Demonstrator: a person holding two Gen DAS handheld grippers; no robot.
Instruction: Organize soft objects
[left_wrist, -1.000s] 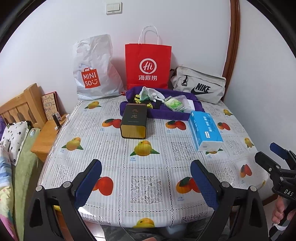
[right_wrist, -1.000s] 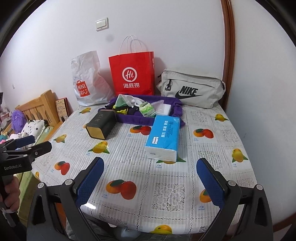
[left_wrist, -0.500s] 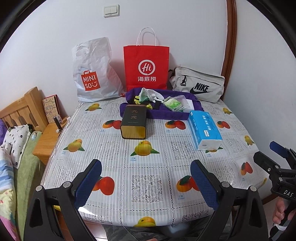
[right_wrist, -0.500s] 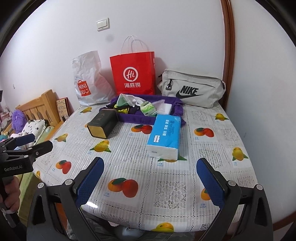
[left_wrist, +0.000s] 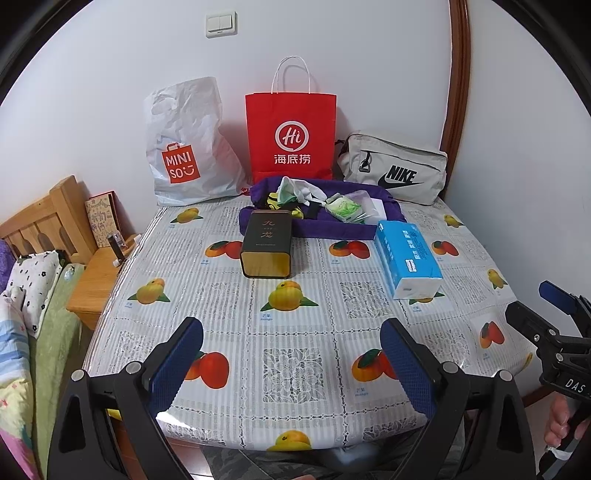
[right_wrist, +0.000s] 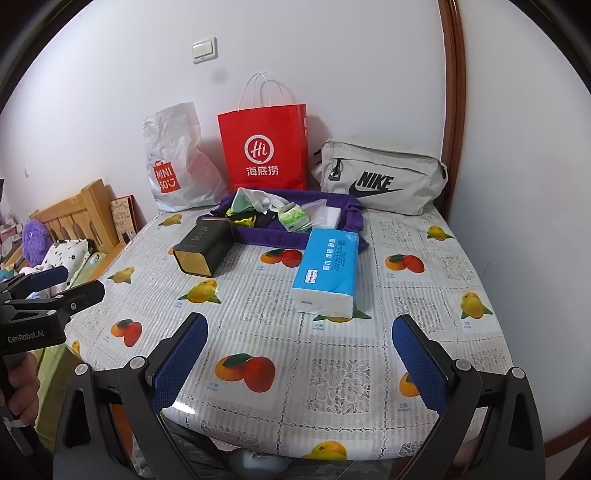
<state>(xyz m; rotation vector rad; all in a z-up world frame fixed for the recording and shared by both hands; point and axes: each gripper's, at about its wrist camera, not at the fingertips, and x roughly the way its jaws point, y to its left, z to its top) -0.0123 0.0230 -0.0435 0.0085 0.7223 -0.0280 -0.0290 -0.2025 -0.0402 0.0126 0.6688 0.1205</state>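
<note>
Purple tray: a soft fabric tray (left_wrist: 317, 225) sits toward the far side of the counter (left_wrist: 295, 332), heaped with small soft things – a white cloth (left_wrist: 299, 188), a green packet (left_wrist: 345, 208) – so it looks like the collecting place.
Tissue pack: the blue pack (right_wrist: 328, 269) lies flat just in front of the tray's right corner, nearest the right tool, probably the next thing to go in.
Dark tin: a black-and-gold tin (left_wrist: 266, 243) lies on its side against the tray's front left edge, open end toward me.
Back wall: the white bag (left_wrist: 184, 147), red paper bag (left_wrist: 291, 136) and grey pouch (right_wrist: 380, 181) stand propped against it, out of the way.
Left tool: (left_wrist: 291, 363) pads wide apart, holding nothing, hovering over the near edge.
Right tool: (right_wrist: 301, 358) likewise spread and empty.
Change: against the frame a second ago, both views have drawn back and risen slightly; more of the near tablecloth shows, nothing on the counter has shifted.
Progress: my guess, barely begun.
</note>
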